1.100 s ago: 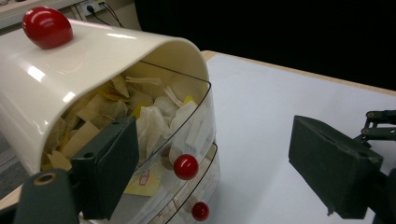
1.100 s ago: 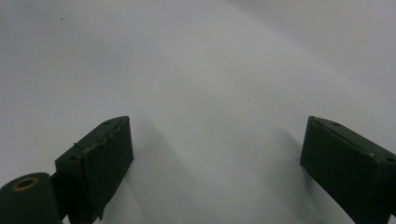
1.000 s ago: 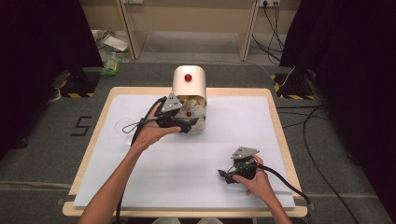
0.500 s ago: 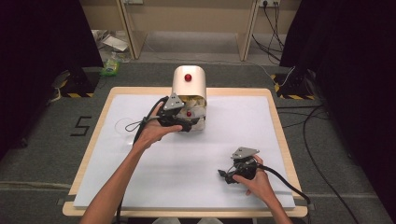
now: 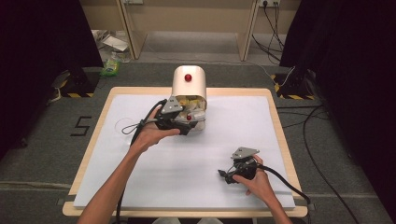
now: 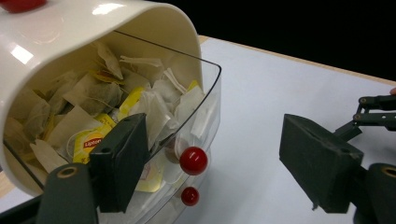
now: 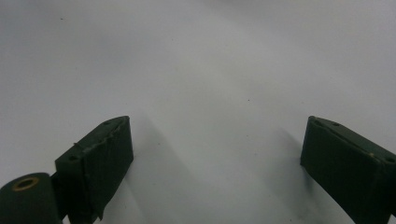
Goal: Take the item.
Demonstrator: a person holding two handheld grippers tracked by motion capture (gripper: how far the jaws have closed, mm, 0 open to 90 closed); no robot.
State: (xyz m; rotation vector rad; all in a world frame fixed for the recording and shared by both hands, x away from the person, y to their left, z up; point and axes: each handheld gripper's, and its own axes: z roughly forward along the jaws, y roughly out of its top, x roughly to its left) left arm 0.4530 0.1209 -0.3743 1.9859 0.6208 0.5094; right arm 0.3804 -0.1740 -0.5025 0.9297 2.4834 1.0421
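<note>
My left tool sits at the mouth of the tea-bag dispenser, a cream domed box with a red knob on top, standing at the far middle of the table; its jaws stand spread and have just been closing a little, with nothing pinched; in the left gripper view the red knob of the clear flap lies between the two jaws, nearer the left one and touching neither pad; a second, smaller red spot just beneath it looks like a reflection, though I cannot tell for sure; that left jaw overlaps the front of the flap, and whether it touches the flap I cannot tell; behind the flap the tea bags are heaped, several with yellow Lipton tags; the flap is swung outward at the bottom of the dome.

My right tool rests low over the near right part of the table, well apart from the dispenser; its jaws are spread wide with only the white sheet between them, as the right gripper view shows; a black cable trails from it toward the near right edge.

The table is a pale wooden board covered by a white sheet; it stands on grey carpet; to the left the floor bears a marked 5; beyond it lie a green bottle and some litter; black curtains hang at both sides; cables run over the floor at right.
</note>
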